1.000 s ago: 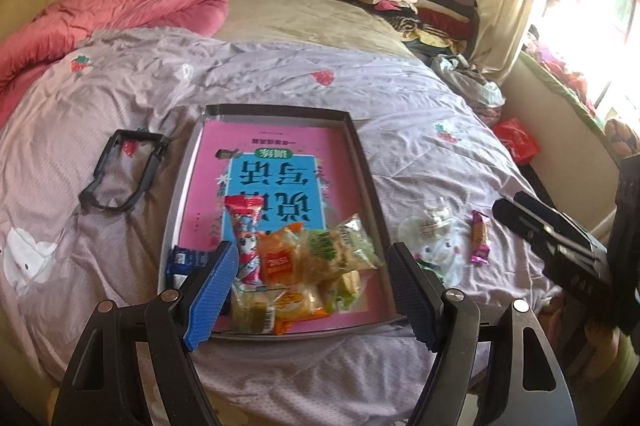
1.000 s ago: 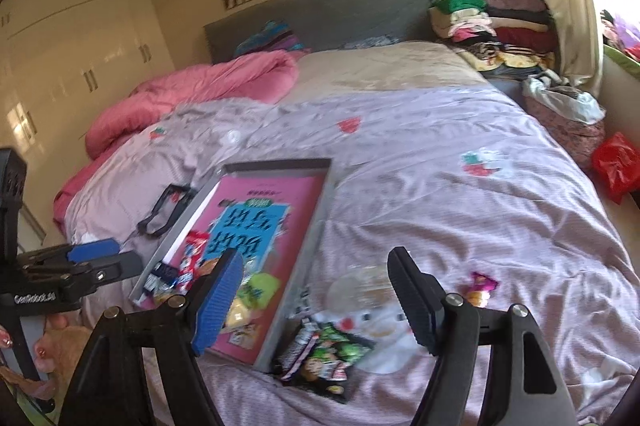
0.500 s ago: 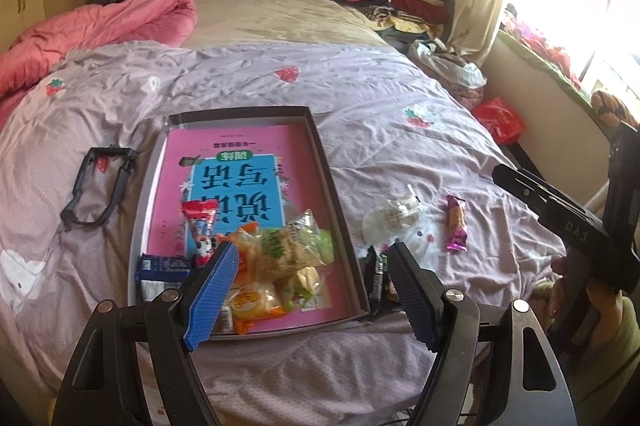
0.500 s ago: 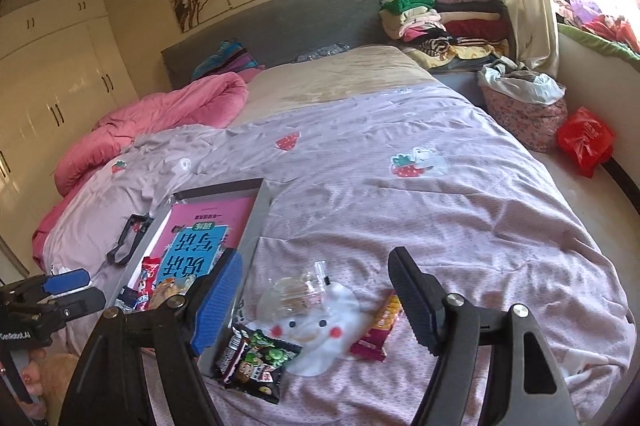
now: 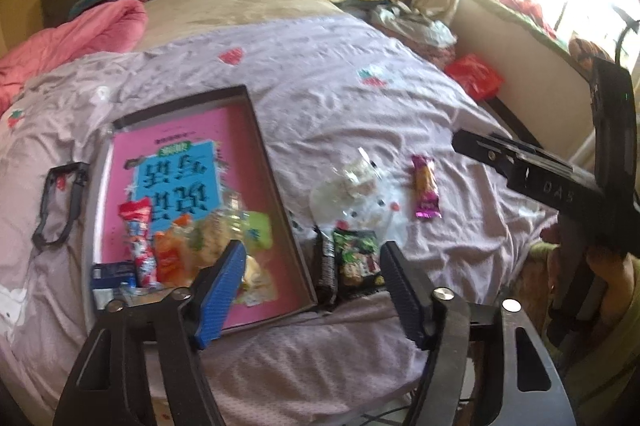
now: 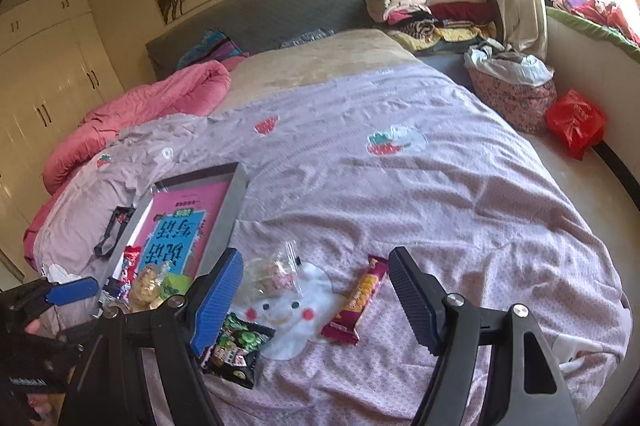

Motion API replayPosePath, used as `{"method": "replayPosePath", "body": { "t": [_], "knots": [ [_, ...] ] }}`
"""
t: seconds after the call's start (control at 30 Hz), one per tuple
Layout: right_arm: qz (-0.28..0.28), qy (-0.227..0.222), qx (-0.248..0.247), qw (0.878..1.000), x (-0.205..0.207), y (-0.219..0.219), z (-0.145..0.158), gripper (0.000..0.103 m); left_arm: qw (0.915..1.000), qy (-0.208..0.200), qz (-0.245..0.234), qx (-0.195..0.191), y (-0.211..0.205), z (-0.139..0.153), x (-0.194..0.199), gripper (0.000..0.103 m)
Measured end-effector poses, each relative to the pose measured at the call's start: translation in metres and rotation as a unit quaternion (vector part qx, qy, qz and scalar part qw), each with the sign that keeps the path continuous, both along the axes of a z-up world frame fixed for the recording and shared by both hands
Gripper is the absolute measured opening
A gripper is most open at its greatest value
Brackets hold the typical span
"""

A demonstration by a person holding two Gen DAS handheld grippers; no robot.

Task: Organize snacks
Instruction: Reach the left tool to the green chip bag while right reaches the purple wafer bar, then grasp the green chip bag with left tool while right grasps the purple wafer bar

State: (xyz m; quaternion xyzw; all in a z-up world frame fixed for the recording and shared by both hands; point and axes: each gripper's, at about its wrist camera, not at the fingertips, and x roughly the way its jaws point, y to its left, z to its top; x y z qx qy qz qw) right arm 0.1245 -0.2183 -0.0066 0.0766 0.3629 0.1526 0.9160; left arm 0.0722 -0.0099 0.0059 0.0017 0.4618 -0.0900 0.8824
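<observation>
Snacks are lying in two groups on the bed (image 6: 400,194); several packets are already piled at the lower end of the grey tray (image 5: 256,130), in the lower left of the left wrist view, on top of a pink book (image 5: 240,130); three more are waiting on the lilac sheet outside it; a dark green-printed packet (image 5: 356,258) is sitting just beside the tray's right wall, a clear bag of small sweets (image 5: 356,174) is lying further up the frame, and a long purple-ended bar (image 5: 425,186) is lying to its right, apart from both.

I am judging the step in hand to be the pickup of one of these strays; the left gripper (image 5: 312,286) is hovering over the tray wall and the dark packet, its jaws closing but with nothing pinched between them, the pads well clear of the sheet; the right gripper (image 6: 316,290) is standing spread and empty, framing the clear bag and the bar in the lower middle of its view.

The next move, as I am reading it, is calling for the left gripper to be dropping lower onto the dark packet and catching a raised edge, since it is lying flat on soft cloth.
</observation>
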Motion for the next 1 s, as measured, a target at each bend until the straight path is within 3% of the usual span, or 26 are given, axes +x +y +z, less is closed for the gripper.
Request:
{"method": "replayPosePath", "body": {
  "t": [0.17,0.37,0.7,1.0],
  "knots": [
    [-0.003,0.019,0.004,1.000,0.003,-0.005,-0.010,0.075,0.9993,0.026,-0.026,0.010,-0.021,-0.020,0.008,0.049],
    [-0.001,0.034,0.006,0.999,0.007,-0.008,-0.019,0.075,0.9965,0.059,-0.057,0.012,-0.046,-0.043,0.022,0.043],
    [-0.005,0.058,0.018,0.998,0.014,-0.016,-0.032,0.075,0.9920,0.112,-0.049,0.030,-0.062,-0.080,0.041,0.043],
    [0.005,0.072,0.013,0.997,0.018,-0.013,-0.041,0.075,0.9903,0.127,-0.035,0.044,-0.065,-0.094,0.056,0.043]
  ]
}}
